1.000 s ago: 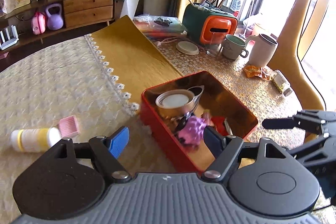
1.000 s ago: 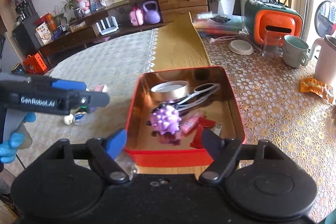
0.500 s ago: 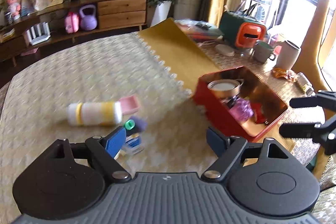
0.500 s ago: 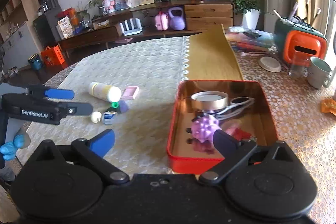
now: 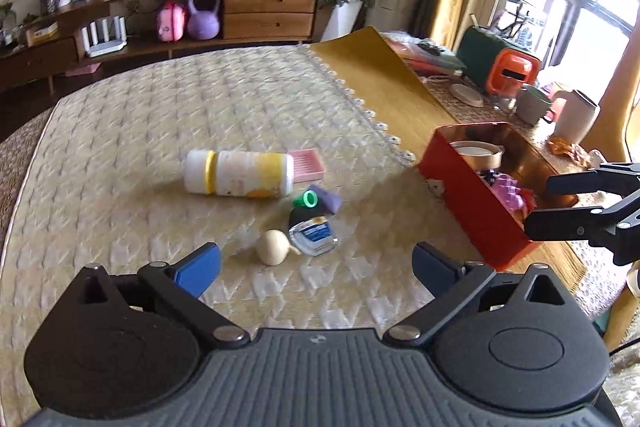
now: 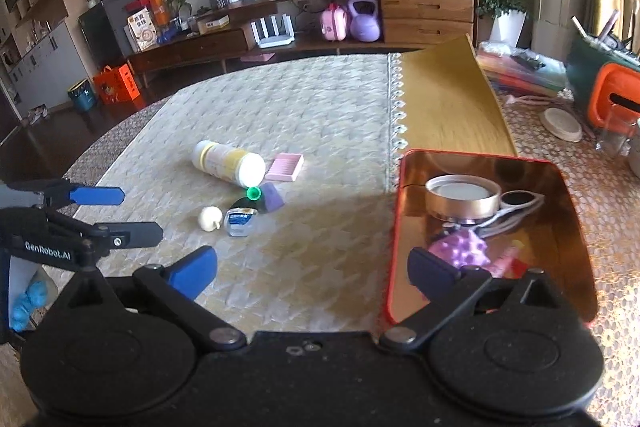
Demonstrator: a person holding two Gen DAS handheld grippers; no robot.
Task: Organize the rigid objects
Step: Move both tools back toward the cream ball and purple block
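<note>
A red tin box (image 5: 472,203) (image 6: 576,227) sits on the table's right side and holds a round gold tin (image 6: 463,197), scissors (image 6: 516,205) and a purple spiky ball (image 6: 460,247). On the cloth to its left lie a white and yellow bottle (image 5: 240,173) (image 6: 228,163), a pink flat case (image 5: 306,165) (image 6: 285,167), a green-capped dark item (image 5: 308,203), a purple block (image 5: 328,199), a small blue-labelled jar (image 5: 314,233) (image 6: 239,221) and a cream egg-shaped piece (image 5: 273,247) (image 6: 210,218). My left gripper (image 5: 316,269) is open and empty, just short of the egg piece. My right gripper (image 6: 312,267) is open and empty at the box's near left corner.
A folded gold mat (image 6: 444,107) lies behind the box. At the far right stand an orange and green toaster-like case (image 5: 500,67), mugs (image 5: 532,105), a white jug (image 5: 576,121) and a small dish (image 6: 564,123). A sideboard (image 6: 360,23) runs along the back wall.
Both grippers have swung left and pulled back from the red box. The loose items on the cloth have come into full view. Both stay open and empty.
</note>
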